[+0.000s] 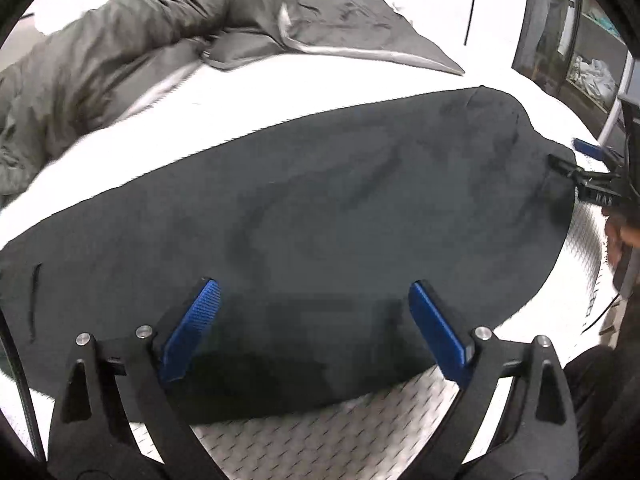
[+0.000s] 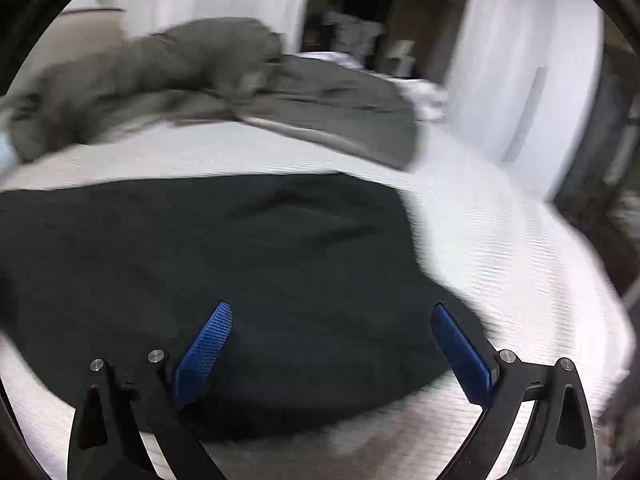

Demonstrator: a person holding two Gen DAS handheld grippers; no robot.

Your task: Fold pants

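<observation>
The dark pants (image 1: 320, 216) are lying flat on the white bed (image 1: 320, 92), and their long axis is running across the left wrist view, from the left edge to the right. The left tongs (image 1: 314, 328) are being held spread wide over the near long edge, with nothing between the pads; cloth is seen under and ahead of them. In the same view the right tongs (image 1: 576, 160) are seen at the far right end of the pants, so each end is being covered by its own hand. In the right wrist view the right tongs (image 2: 332, 344) are likewise being held spread and empty, just over the near right corner of the pants (image 2: 200, 260).

A fold along the long axis is probably being prepared; the near edge is the closest one to both tongs. Beyond the far edge a strip of bare bed is left open, before the rumpled grey blanket (image 1: 140, 52). That strip is judged roomy enough for cloth being carried over.
</observation>
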